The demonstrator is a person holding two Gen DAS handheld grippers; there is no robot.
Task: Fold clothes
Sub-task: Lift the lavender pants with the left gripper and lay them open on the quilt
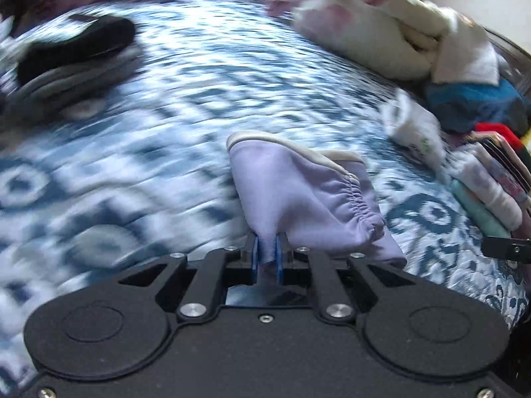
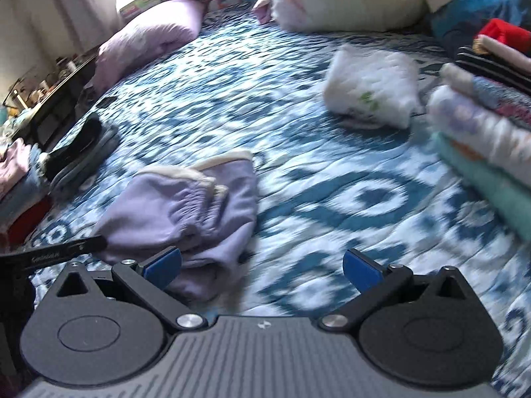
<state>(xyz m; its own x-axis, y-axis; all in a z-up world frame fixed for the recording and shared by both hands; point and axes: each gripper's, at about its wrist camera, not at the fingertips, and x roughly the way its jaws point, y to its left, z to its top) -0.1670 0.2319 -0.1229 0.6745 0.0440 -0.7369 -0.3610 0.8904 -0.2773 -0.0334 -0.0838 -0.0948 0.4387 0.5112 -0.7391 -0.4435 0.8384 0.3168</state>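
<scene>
A small lilac garment with a cream elastic edge hangs bunched over the blue-and-white patterned bedspread. My left gripper is shut on its near edge, the cloth pinched between the blue pads. In the right wrist view the same lilac garment lies crumpled at lower left, and the left gripper's black finger shows at its left side. My right gripper stands open just above the bedspread, its left pad next to the garment, nothing between the fingers.
A stack of folded clothes sits at the right, with a white folded piece beside it. Dark folded items lie at the left. A lilac pillow and a white bundle lie at the far side.
</scene>
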